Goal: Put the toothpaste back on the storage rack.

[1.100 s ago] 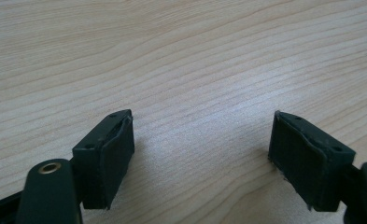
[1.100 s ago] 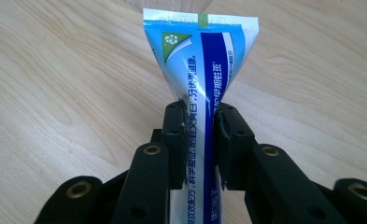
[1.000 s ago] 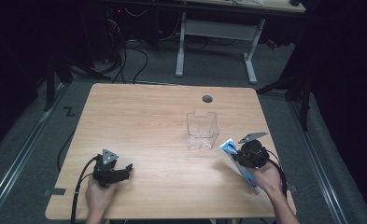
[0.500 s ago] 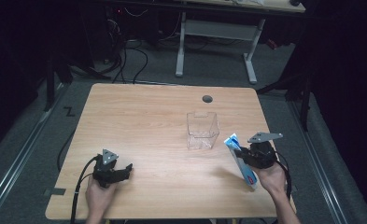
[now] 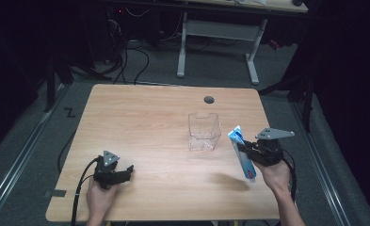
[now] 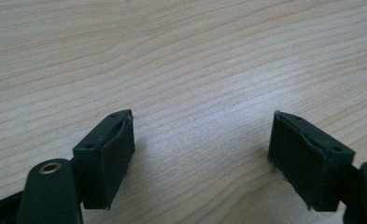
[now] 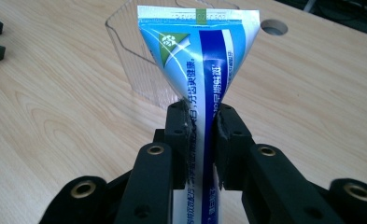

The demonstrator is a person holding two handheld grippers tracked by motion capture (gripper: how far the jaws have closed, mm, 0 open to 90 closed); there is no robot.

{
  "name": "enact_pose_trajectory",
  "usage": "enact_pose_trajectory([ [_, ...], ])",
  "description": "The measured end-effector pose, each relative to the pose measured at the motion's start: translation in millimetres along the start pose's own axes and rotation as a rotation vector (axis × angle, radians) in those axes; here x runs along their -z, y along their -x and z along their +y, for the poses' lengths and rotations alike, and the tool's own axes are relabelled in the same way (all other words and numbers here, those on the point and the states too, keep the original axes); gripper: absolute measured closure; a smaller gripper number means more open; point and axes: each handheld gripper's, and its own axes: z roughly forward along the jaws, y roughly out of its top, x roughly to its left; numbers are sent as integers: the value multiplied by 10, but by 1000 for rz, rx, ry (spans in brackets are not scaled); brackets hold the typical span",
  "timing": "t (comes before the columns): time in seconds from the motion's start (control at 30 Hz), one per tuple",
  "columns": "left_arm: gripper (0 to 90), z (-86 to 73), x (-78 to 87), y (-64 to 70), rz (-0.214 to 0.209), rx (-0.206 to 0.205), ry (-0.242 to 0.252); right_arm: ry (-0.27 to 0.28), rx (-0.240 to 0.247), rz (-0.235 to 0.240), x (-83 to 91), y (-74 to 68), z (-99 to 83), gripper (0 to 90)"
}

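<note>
looking down from the high view, the wooden table (image 5: 140,122) carries a clear plastic box (image 5: 204,131) a little right of its middle, and the right gripper (image 5: 243,149) hangs near the table's right edge with a blue and white tube (image 5: 243,155) clamped in its jaws, the flat crimped end pointing up and away toward the box and the cap end pointing down toward the person. the tube is lifted off the wood, to judge by the soft shadow on the table beside it, and it sits just to the right of the box, not yet over it. the left gripper (image 5: 128,170) rests low on the near left part of the table, well apart from both. the pickup looks done, and what seems left is carrying the tube across and setting it into the box. the left gripper view adds what the high view cannot settle: its two black jaws stand wide apart with nothing but bare wood grain between them. the right gripper view shows the grip itself, with the jaws pressed narrow on the middle of the tube (image 7: 201,70), whose printed face stands upright, and the box (image 7: 125,46) open-topped and apparently empty right behind it, beyond the round cable hole (image 7: 274,28) in the table.
</note>
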Motion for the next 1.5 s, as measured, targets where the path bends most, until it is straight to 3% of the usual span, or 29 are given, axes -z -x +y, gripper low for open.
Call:
enact_pose_trajectory([
  [0.23, 229, 0, 0, 1, 1, 0, 0, 24, 8, 26, -36, -30, 121, 779],
  [0.47, 229, 0, -2, 3, 2, 0, 1, 85, 26, 39, -17, -62, 225, 797],
  [0.63, 229, 0, -2, 4, 2, 0, 1, 116, 11, 59, -5, -56, 253, 803],
  [1.07, 229, 0, -2, 4, 2, -1, 1, 160, 27, 85, 94, -53, 473, 807],
  [1.27, 229, 0, -1, 2, 1, -1, 0, 178, 22, 126, 85, -50, 578, 808],
  [1.5, 229, 0, -1, 2, 1, -1, 0, 184, 37, 132, 71, -72, 689, 808],
])
